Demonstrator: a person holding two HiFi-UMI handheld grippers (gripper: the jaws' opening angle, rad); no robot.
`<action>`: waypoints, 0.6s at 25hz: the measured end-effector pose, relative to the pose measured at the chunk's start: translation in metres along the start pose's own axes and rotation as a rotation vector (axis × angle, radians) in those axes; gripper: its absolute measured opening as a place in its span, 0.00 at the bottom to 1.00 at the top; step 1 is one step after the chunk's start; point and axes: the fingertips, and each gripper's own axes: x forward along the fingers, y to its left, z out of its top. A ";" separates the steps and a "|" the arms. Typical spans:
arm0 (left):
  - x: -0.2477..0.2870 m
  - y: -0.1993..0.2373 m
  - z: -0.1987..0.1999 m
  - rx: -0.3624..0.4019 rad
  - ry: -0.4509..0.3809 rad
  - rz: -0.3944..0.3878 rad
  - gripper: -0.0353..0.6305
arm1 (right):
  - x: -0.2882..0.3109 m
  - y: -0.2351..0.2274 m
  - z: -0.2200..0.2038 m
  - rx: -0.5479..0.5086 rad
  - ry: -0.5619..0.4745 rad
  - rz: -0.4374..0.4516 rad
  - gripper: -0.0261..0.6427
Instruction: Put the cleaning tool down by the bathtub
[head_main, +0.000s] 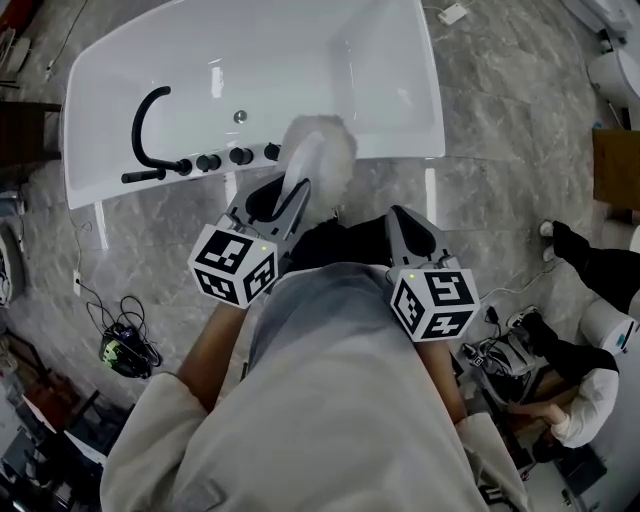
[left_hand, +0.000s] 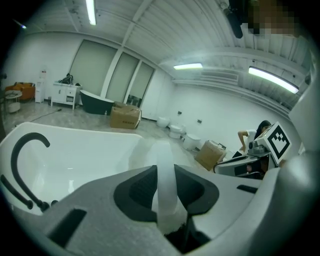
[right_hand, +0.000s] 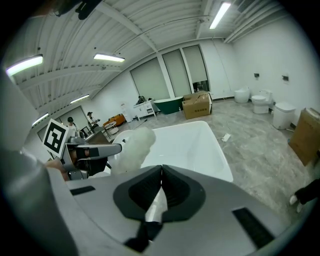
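My left tool (head_main: 285, 200) is clamped partway closed on the white handle of the duster (head_main: 322, 150). Its pads press the handle from both sides, and the handle runs straight out ahead between them. The duster's fluffy white head sits over the near rim of the bathtub (head_main: 300, 60), just right of the row of black knobs (head_main: 225, 158) and the curved black faucet (head_main: 148, 125); I cannot tell whether it touches the rim. My right tool (head_main: 415, 228) is closed on nothing, jaws meeting, beside the left one above the grey marbled floor (head_main: 510, 110).
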 end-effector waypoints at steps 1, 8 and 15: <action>0.002 0.001 0.000 0.002 0.004 -0.002 0.19 | 0.002 0.000 0.002 0.002 -0.002 0.002 0.06; 0.025 -0.005 -0.002 0.030 0.048 -0.033 0.19 | 0.007 -0.013 0.012 0.011 -0.010 0.021 0.06; 0.050 -0.005 -0.001 0.050 0.082 -0.039 0.19 | 0.019 -0.034 0.025 0.012 -0.007 0.030 0.06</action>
